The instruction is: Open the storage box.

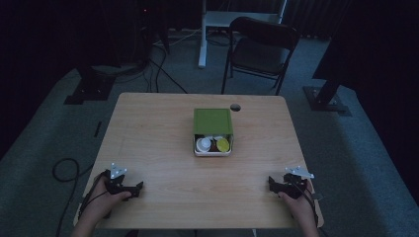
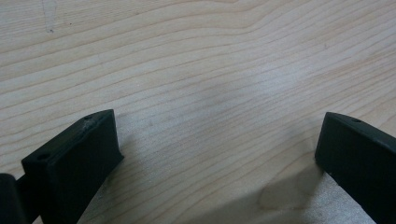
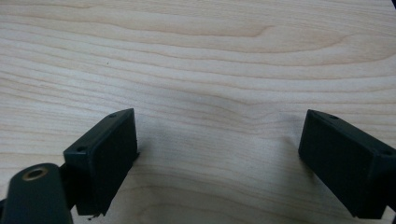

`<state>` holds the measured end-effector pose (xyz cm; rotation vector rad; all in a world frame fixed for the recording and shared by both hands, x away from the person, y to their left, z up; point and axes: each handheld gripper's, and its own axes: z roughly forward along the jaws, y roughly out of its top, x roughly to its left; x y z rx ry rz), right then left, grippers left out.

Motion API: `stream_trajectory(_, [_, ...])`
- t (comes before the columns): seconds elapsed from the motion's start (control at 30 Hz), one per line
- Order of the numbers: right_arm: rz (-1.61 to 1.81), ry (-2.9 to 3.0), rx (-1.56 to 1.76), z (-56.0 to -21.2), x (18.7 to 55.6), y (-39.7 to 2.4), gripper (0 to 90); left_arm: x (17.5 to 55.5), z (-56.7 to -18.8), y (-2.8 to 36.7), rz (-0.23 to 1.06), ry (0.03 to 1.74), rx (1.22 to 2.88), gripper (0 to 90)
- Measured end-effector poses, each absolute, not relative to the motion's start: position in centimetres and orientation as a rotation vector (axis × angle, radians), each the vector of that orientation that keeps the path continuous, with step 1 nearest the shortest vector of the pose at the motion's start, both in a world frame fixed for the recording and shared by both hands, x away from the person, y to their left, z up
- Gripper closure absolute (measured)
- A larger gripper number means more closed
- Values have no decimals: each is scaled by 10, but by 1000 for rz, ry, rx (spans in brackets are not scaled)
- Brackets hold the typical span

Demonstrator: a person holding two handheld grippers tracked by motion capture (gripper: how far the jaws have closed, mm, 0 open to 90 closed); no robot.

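Note:
A white box (image 1: 213,149) with a green lid (image 1: 212,121) slid back sits at the middle of the wooden table (image 1: 158,148). In its uncovered front part lie a white cup (image 1: 203,143) and a yellow round thing (image 1: 223,144). My left gripper (image 1: 140,186) rests at the front left of the table, its jaws pointing right. My right gripper (image 1: 270,181) rests at the front right, its jaws pointing left. In the left gripper view the left gripper (image 2: 219,140) stands open over bare wood. In the right gripper view the right gripper (image 3: 219,137) is likewise open with nothing between its jaws.
A round cable hole (image 1: 235,107) sits at the table's far edge behind the box. Beyond the table stand a black folding chair (image 1: 259,49) and a white post (image 1: 202,34). Cables (image 1: 66,168) lie on the grey floor at the left.

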<state>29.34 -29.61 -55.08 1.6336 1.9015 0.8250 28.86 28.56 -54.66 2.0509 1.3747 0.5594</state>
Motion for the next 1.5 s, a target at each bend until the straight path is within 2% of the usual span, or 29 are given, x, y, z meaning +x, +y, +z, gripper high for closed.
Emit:
stream_trajectory(0.83, [837, 1927, 1603, -551, 292, -294, 126, 289, -547, 286, 561, 1374, 2049, 0])
stream_trajectory(1.5, [908, 2017, 1427, -540, 290, -261, 122, 289, -547, 286, 561, 1374, 2050, 0])
